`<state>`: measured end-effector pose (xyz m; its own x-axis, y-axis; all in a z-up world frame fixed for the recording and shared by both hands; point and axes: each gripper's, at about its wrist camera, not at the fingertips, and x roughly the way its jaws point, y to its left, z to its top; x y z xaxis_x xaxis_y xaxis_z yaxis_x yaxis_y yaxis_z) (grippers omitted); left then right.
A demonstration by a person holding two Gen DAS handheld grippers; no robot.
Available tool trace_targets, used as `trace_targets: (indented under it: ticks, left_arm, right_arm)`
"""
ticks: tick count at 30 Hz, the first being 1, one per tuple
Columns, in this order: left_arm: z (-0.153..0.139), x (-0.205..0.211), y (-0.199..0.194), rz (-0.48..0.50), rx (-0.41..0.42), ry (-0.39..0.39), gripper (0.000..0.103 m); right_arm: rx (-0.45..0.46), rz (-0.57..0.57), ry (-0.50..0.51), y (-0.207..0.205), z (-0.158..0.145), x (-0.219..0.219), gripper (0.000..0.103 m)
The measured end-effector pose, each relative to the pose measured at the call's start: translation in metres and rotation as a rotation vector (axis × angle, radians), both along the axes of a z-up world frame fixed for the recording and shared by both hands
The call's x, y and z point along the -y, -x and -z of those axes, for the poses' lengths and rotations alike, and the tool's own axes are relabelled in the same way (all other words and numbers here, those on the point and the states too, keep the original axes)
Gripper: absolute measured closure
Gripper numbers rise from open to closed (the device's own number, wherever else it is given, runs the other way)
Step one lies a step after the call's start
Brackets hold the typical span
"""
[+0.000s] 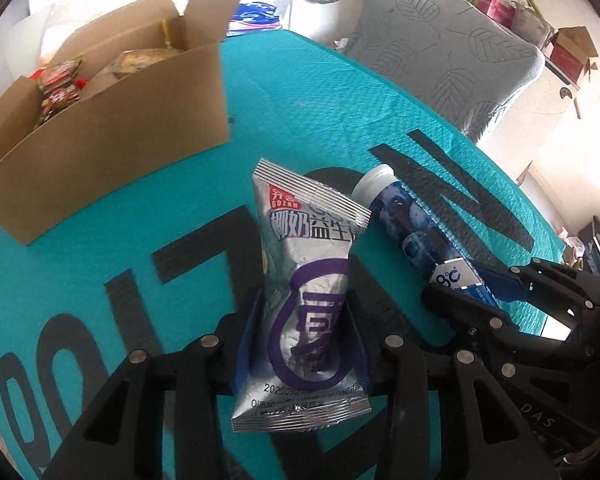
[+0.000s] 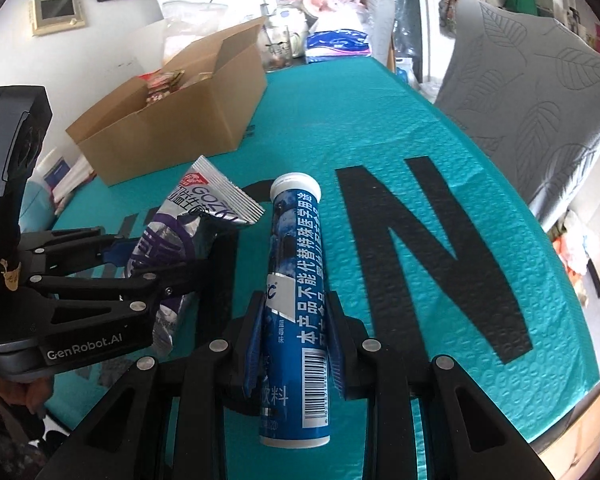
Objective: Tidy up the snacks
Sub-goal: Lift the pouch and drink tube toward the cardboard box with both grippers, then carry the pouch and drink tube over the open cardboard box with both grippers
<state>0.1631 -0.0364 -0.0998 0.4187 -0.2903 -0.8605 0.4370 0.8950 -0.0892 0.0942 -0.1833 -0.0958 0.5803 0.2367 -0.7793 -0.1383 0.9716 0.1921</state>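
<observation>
Left gripper [image 1: 306,332] clamped on silver snack packet [image 1: 304,280], held above teal mat [image 1: 320,100]. Right gripper [image 2: 296,340] pinched tight on blue tube [image 2: 296,280], just right of packet. Open cardboard box [image 1: 112,136] far left, snacks inside.

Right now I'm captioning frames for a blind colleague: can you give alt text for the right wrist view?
The right gripper clamps a blue tube with a white cap above a teal table cover. At left, the left gripper holds a silver snack packet; an open cardboard box of snacks sits behind.
</observation>
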Motion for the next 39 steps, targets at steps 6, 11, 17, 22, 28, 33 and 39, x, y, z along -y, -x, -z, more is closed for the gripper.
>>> trace_targets:
  ticks: [6,11,17,22,28,33,39]
  left_arm:
    - [0.004,-0.019,0.005,-0.024,0.010,0.011,0.063]
    - [0.006,-0.018,0.005,-0.002,0.061,-0.010,0.062]
    - [0.006,-0.016,-0.002,0.001,0.074,-0.016,0.052]
    - [0.007,-0.014,-0.006,0.004,0.076,-0.018,0.052]
    - [0.007,-0.012,-0.006,0.016,0.103,-0.014,0.063]
    - [0.006,-0.011,-0.005,0.031,0.105,-0.025,0.067]
    - [-0.003,-0.019,-0.002,0.028,0.096,0.014,0.069]
  right_arm:
    - [-0.008,-0.016,0.014,-0.003,0.002,-0.018,0.075]
    - [-0.017,-0.013,0.006,-0.005,0.002,-0.023,0.066]
    - [-0.009,-0.006,0.022,-0.008,0.002,-0.030,0.060]
    - [-0.004,-0.002,0.022,-0.013,0.003,-0.028,0.060]
    - [0.016,0.009,0.055,-0.014,0.004,-0.030,0.069]
    - [0.014,0.007,0.060,-0.012,0.004,-0.031,0.075]
    - [0.009,-0.017,-0.022,-0.007,0.001,-0.028,0.075]
